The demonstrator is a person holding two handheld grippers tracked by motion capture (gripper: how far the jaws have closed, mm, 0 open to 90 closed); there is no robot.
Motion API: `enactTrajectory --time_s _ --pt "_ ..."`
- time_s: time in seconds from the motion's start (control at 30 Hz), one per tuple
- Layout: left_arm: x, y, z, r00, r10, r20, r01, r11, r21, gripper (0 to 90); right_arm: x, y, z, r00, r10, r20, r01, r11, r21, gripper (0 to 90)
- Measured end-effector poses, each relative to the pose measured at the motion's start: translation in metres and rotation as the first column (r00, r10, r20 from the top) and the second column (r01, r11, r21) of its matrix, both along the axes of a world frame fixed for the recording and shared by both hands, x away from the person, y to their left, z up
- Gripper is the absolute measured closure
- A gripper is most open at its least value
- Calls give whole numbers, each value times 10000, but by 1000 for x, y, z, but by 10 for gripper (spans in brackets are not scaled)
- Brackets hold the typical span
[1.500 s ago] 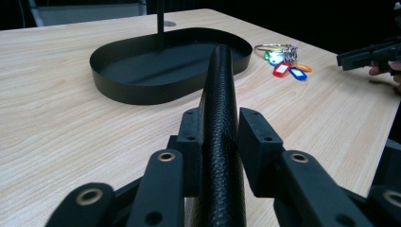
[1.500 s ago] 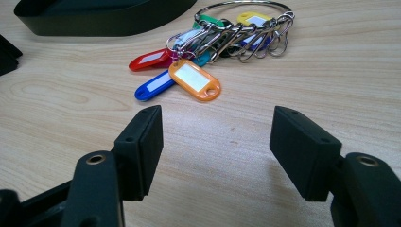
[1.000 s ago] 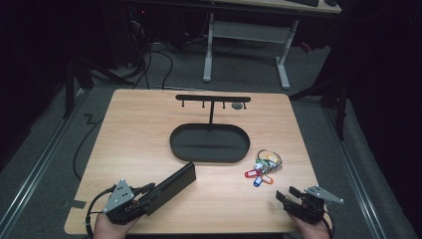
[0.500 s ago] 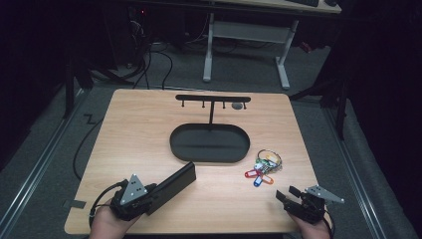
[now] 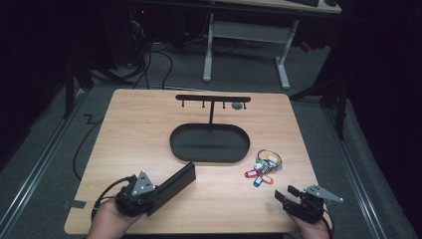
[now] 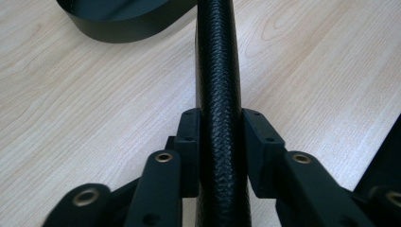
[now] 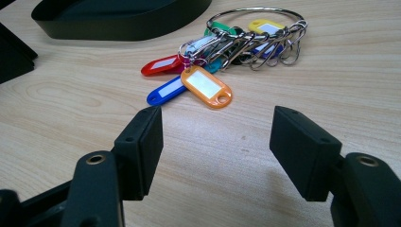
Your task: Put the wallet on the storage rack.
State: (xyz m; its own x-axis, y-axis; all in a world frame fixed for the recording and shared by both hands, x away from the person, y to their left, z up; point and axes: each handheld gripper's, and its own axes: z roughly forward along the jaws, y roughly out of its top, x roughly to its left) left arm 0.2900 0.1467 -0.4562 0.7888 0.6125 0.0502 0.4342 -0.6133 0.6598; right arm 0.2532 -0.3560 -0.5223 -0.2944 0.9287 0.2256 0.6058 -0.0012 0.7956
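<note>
Pale wood surface (image 5: pixel 149 129). Left gripper (image 6: pixel 220 151): jaws just closing, clamped on black textured case (image 5: pixel 171 185) at near left. Right gripper (image 7: pixel 215 146): released, before key ring (image 7: pixel 227 52) beside oval tray (image 5: pixel 209 154).

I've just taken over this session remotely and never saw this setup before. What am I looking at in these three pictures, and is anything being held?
A person works at a wooden table with a hand-held two-jaw gripper in each hand. The high view looks down from above; the other two pictures come from cameras riding on the grippers. The left gripper is clamped on a flat black case with a textured, leather-like cover; its jaws have just been closing on it. The right gripper stands open and empty, facing a bunch of coloured key tags on a metal ring. Farther back sits a black oval tray with a hook rack rising behind it.
</note>
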Motion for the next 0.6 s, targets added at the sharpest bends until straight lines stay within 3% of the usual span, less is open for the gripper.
enactTrajectory --time_s 0.07,0.13,0.3,0.37,0.43,0.6 --pt "0 -1 0 10000 -40 22 40 10000 47 728 0 0 0 10000 17 9 -17 10000 8 361" --pt "-4 -6 2 9990 -219 380 205 9991 379 739 0 0 0 10000 17 1 -17 10000 8 361" --pt "-7 -13 10 9955 -620 711 574 9963 640 746 1 0 0 10000 34 -5 -34 10000 14 361" --pt "-8 -14 12 9938 -724 847 668 9955 672 746 1 0 0 10000 53 4 -53 10000 -1 361" --pt "-8 -16 18 9877 -876 1292 793 9945 684 747 1 0 0 10000 47 7 -47 10000 -1 361" --pt "-1 -18 26 9816 -977 1640 892 9943 587 750 0 0 -1 10000 36 -14 -36 10000 8 361"
